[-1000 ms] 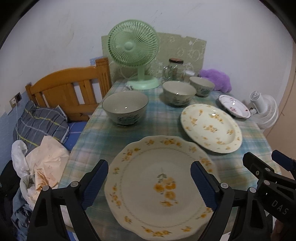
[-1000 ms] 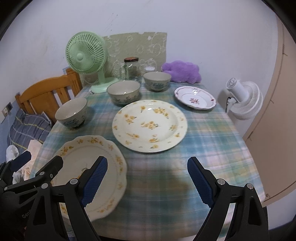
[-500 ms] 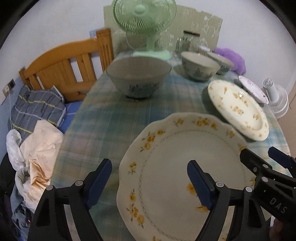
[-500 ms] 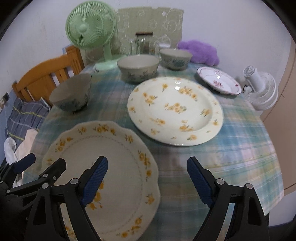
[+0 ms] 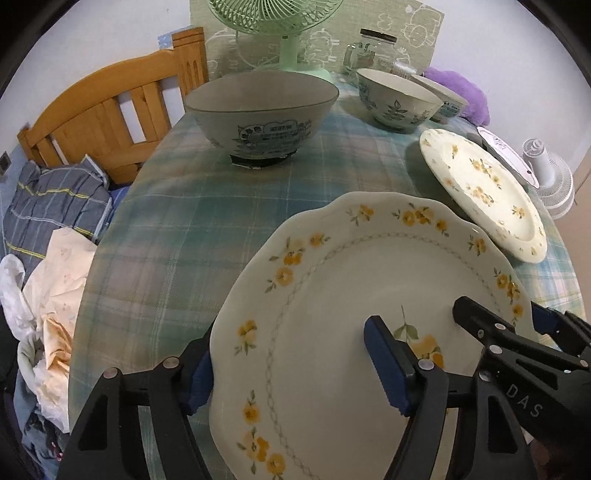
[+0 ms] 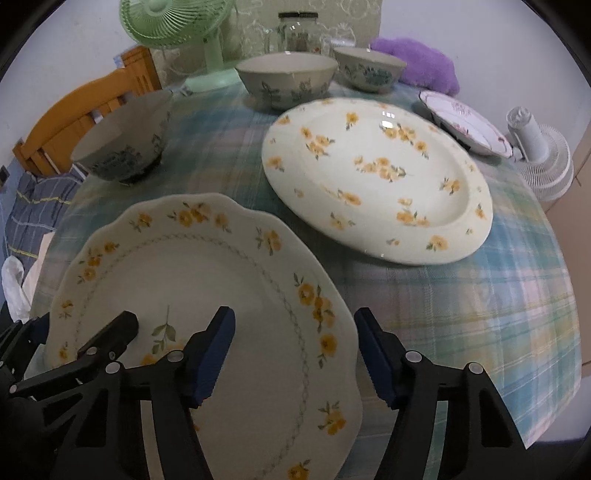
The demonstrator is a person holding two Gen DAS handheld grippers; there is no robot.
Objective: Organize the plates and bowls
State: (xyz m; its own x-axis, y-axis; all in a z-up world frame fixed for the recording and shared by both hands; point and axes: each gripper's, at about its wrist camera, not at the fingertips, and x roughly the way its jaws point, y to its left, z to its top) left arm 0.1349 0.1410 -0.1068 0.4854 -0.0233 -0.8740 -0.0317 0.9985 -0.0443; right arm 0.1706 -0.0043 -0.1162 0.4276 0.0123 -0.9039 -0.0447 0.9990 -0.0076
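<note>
I have both sets of tongs lowered at the near edge of the scalloped plate [image 5: 369, 295], which lies flat on the desk [image 5: 177, 236] closest to me.

Left tongs [image 5: 291, 373]: jaws spread and closing. The plate's left rim sits between them, one blue pad outside the rim and the other over the plate's face. I see no pad pressing on the plate.

Right tongs [image 6: 295, 354]: jaws spread and closing. The plate's right rim sits between them, the left pad over the plate's face and the right pad outside the rim, over the checked cloth. I cannot confirm contact here either. In the right wrist view, the left tongs show at the lower left, over the same plate.

Positions of the other tableware:
- Round flowered plate [image 6: 380, 177]: just beyond and right of the scalloped plate, apart from it.
- Small pink-patterned plate [image 6: 465, 122]: farther right, near the desk's edge.
- Nearest bowl [image 5: 262, 110]: upright, left of centre.
- Second bowl [image 6: 288, 81] and third bowl [image 6: 369, 72]: upright in a row at the back.

Behind the bowls stand a green fan [image 6: 177, 22] and a glass jar [image 6: 297, 31], with a purple plush item [image 6: 421, 66] at the right. A wooden bed frame [image 5: 107, 114] stands left of the desk.
</note>
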